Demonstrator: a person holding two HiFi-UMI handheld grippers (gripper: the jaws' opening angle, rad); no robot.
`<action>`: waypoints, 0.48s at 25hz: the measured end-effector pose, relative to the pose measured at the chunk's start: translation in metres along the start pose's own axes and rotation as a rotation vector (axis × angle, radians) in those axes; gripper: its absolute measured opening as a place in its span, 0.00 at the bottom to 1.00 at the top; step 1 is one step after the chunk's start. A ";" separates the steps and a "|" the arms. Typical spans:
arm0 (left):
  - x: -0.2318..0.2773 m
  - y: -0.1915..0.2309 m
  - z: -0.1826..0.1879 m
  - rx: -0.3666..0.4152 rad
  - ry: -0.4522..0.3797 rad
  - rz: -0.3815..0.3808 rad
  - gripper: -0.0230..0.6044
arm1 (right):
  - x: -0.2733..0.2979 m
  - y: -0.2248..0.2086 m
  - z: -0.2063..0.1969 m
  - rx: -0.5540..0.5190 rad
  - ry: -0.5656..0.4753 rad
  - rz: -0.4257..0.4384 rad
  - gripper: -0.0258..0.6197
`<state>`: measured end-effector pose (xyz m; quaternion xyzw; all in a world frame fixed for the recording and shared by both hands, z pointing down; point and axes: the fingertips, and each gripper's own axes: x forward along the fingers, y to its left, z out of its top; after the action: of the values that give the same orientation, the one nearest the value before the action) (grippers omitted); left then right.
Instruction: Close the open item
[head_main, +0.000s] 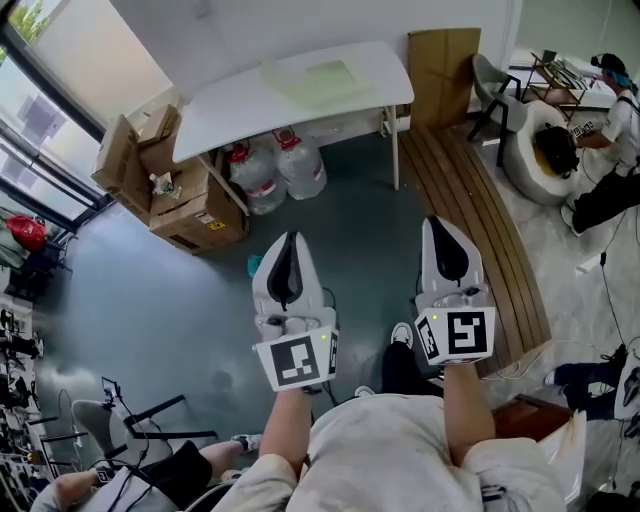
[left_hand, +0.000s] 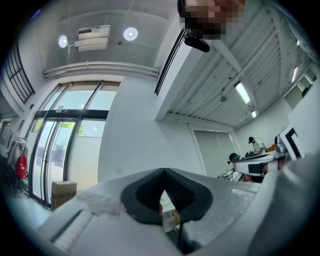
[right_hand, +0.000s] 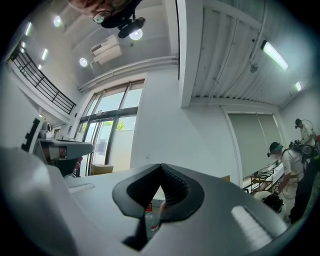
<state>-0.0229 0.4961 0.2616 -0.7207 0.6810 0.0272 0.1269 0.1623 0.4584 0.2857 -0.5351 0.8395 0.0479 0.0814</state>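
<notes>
Fingers pressed together and empty on both, the left gripper (head_main: 291, 240) points almost straight at a pale translucent flat container (head_main: 312, 78), probably the open item, lying crosswise well ahead on the white table (head_main: 230, 112), with the right gripper (head_main: 446, 224) off to its side.

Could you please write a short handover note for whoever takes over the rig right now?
Left gripper: shut, empty, held in the air.
Right gripper: the same.
Both point toward the white table, well short of it.
A translucent container lies on the table; cardboard boxes with raised flaps stand on the floor beside it.
Done: nothing, no item touched yet.
Left: step closer, pick out the open item, close it.
</notes>
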 end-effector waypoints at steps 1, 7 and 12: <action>0.011 -0.003 -0.002 -0.001 -0.005 0.003 0.04 | 0.008 -0.008 -0.002 -0.002 -0.001 -0.001 0.04; 0.070 -0.024 -0.006 -0.002 -0.023 0.005 0.04 | 0.049 -0.056 -0.008 -0.011 0.000 -0.013 0.04; 0.109 -0.040 -0.013 -0.011 -0.019 0.016 0.04 | 0.078 -0.088 -0.010 -0.012 0.002 -0.004 0.04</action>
<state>0.0228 0.3882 0.2567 -0.7156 0.6854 0.0388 0.1290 0.2091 0.3495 0.2817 -0.5373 0.8382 0.0522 0.0772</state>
